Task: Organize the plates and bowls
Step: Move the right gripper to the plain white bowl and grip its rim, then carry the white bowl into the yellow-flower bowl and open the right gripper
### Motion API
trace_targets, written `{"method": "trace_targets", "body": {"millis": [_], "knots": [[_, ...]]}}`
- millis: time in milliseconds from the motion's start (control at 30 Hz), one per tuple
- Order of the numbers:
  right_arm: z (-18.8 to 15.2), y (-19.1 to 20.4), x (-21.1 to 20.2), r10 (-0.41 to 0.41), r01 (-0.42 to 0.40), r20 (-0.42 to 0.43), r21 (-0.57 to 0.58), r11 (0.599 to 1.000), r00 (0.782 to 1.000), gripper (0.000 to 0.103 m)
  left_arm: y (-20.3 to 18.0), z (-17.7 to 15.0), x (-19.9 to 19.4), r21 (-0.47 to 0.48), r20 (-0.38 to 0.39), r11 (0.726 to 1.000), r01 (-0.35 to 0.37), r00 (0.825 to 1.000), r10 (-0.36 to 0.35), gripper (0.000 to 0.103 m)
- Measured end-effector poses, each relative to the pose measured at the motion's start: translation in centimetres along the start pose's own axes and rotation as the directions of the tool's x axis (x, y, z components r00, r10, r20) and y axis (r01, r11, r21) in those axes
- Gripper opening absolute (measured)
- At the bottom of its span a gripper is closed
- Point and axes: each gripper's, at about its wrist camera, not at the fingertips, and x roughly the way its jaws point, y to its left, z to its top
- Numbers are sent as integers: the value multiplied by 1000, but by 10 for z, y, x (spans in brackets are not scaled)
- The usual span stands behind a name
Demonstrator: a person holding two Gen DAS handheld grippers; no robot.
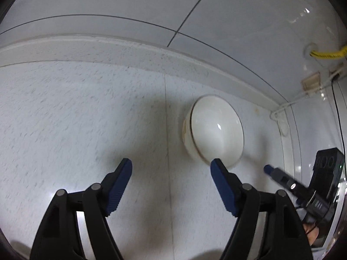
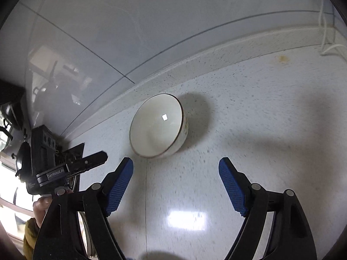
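A white bowl (image 1: pixel 214 130) with a thin dark rim stands upright on the speckled white counter (image 1: pixel 76 119), near the back wall. My left gripper (image 1: pixel 171 166) is open and empty, hovering just short of the bowl, whose near edge lies by the right fingertip. In the right wrist view the same bowl (image 2: pixel 158 125) sits ahead and a little left of my right gripper (image 2: pixel 176 165), which is open and empty. Each gripper shows in the other's view: the right one (image 1: pixel 288 182) at the far right, the left one (image 2: pixel 71 166) at the far left.
A raised counter lip (image 1: pixel 130 49) and a glossy tiled wall (image 1: pixel 238 10) close the back. A yellow cable (image 1: pixel 325 54) and white wires (image 1: pixel 279 110) hang at the right corner. A plate edge (image 2: pixel 86 234) shows at the lower left of the right wrist view.
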Motion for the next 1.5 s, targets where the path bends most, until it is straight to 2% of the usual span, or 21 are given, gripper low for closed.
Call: {"method": "trace_targets", "body": {"millis": [100, 133, 167, 233, 267, 300, 333, 400, 433, 500, 667, 833, 967, 1133, 1300, 1400, 1500], "knots": [[10, 1, 29, -18, 18, -15, 22, 1000, 1000, 77, -3, 18, 29, -11, -11, 1000, -6, 1000, 6, 72], [14, 0, 36, -9, 10, -22, 29, 1000, 1000, 77, -3, 23, 40, -25, -20, 1000, -2, 1000, 2, 69], [16, 0, 43, -2, 3, -27, 36, 999, 1000, 75, -2, 26, 47, -35, -29, 999, 3, 1000, -4, 59], [17, 2, 55, -19, 21, -34, 36, 999, 999, 57, 4, 30, 66, -65, -65, 998, 18, 998, -23, 45], [17, 2, 62, -32, 33, -42, 44, 998, 999, 52, 7, 31, 72, -79, -74, 996, 33, 997, -38, 43], [20, 1, 66, -37, 39, -47, 54, 998, 998, 41, 9, 31, 75, -93, -76, 994, 50, 996, -57, 40], [26, -2, 69, -38, 41, -49, 60, 997, 998, 32, 8, 33, 79, -96, -70, 993, 73, 994, -79, 33], [26, -3, 74, -41, 44, -51, 62, 997, 998, 22, 2, 35, 81, -68, -71, 994, 82, 994, -87, 23], [24, -2, 75, -52, 55, -49, 60, 997, 997, 17, -1, 36, 82, -58, -71, 994, 91, 993, -95, 14], [27, -3, 75, -53, 56, -44, 62, 996, 998, 16, -3, 35, 82, -59, -72, 995, 79, 994, -83, 13], [16, 0, 63, -71, 74, -61, 38, 997, 996, 16, 0, 23, 78, -117, -98, 985, 127, 985, -139, 13], [-7, 9, 29, -88, 89, -49, 9, 996, 995, 16, -16, -2, 53, -97, -119, 984, 147, 980, -158, 13], [-30, 16, -15, -105, 104, -19, -13, 994, 994, 16, -25, -30, 21, -126, -124, 972, 198, 969, -213, 13], [-83, 37, -78, -130, 130, 36, -9, 991, 991, 16, -45, -77, -31, -69, -137, 966, 250, 956, -258, 14], [-156, 59, -135, -134, 135, 74, -10, 991, 988, 17, -55, -142, -83, -12, -178, 953, 302, 937, -299, 14], [-197, 67, -141, -122, 123, 52, -8, 992, 991, 17, -49, -185, -102, 23, -214, 959, 283, 938, -272, 14], [-230, 64, -130, -125, 125, 3, 6, 992, 992, 17, -44, -218, -105, 74, -238, 973, 219, 951, -195, 14]]}}
